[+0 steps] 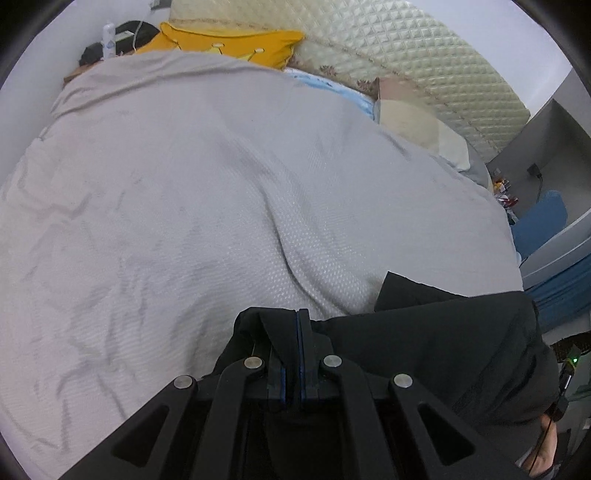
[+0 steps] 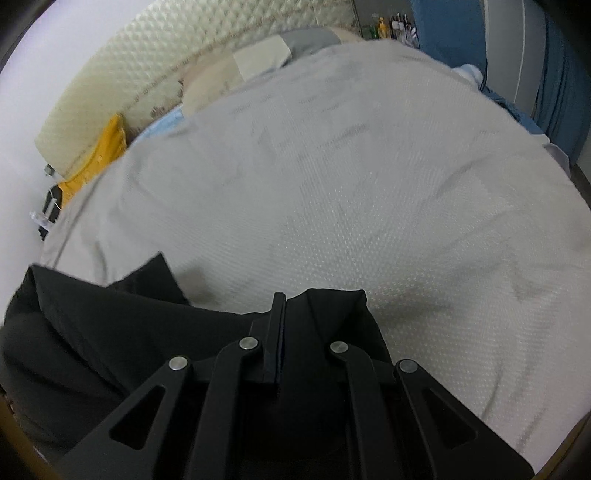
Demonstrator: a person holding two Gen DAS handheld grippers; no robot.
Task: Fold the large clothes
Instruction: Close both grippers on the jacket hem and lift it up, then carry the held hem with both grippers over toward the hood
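Left hand-held gripper (image 1: 298,321): jaws pressed together on a fold of the black garment (image 1: 424,343), pinching one edge of it.
Right hand-held gripper (image 2: 277,306): jaws likewise closed flat on black cloth, at what looks like the opposite corner.
Garment position: bunched at the near edge of the bed (image 1: 184,192), directly at and under both grippers; the pale textured bedspread stretches away ahead of them.
Long axis: I judge it runs side to side between the two grips, across the line of the fingers.
Nearer hand: neither; each holds its own end.
Coming move: probably spreading or laying the cloth forward onto the bed, which depends on both ends travelling together.
Left view only: yellow pillow (image 1: 229,44) in full, person's forearm at lower right.
Right view only: bottles (image 2: 384,27) beyond the bed's far corner.
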